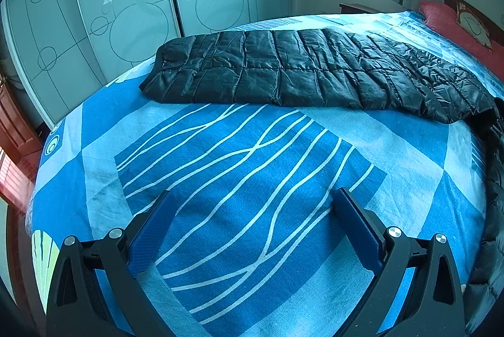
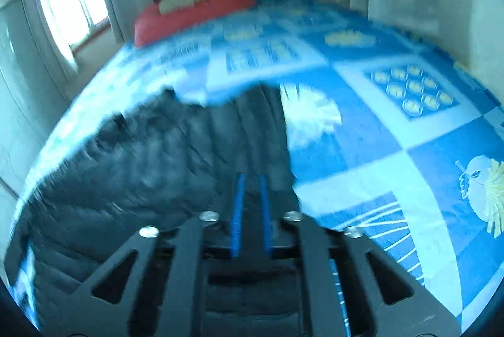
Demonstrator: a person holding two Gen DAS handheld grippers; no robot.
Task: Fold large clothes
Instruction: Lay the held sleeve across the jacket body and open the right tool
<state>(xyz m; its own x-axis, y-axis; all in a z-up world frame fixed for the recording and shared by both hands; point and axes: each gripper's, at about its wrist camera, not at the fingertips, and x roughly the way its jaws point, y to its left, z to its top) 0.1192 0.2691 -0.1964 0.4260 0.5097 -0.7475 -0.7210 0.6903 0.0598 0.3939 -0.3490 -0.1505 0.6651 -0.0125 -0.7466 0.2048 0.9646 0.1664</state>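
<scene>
Quilting runs in rows across the long black puffer jacket (image 1: 315,72), which lies stretched along the far side of the bed with the blue patterned sheet (image 1: 252,179), one end near the foot corner by the wardrobe doors and the other trailing toward the red pillow (image 1: 441,12) at the headboard edge. Laid out flat and narrow like this, it looks already folded once lengthwise, so a crosswise fold is probably what remains.

Over the bare middle of the sheet, the left gripper (image 1: 252,223) hangs with its blue-padded jaws spread wide and nothing between them; it sits well apart from the jacket, seemingly waiting for a hem to be brought over or for its own turn to reach in.

In the right wrist view the right gripper (image 2: 252,211) has its jaws drawn close together directly over the dark fabric (image 2: 141,179) at the near edge of the bed. That picture is heavily smeared, so whether a thin layer of the jacket is caught between the pads I cannot say for certain; the narrow gap appears dark, which would fit a pinch on a hem for lifting.
</scene>
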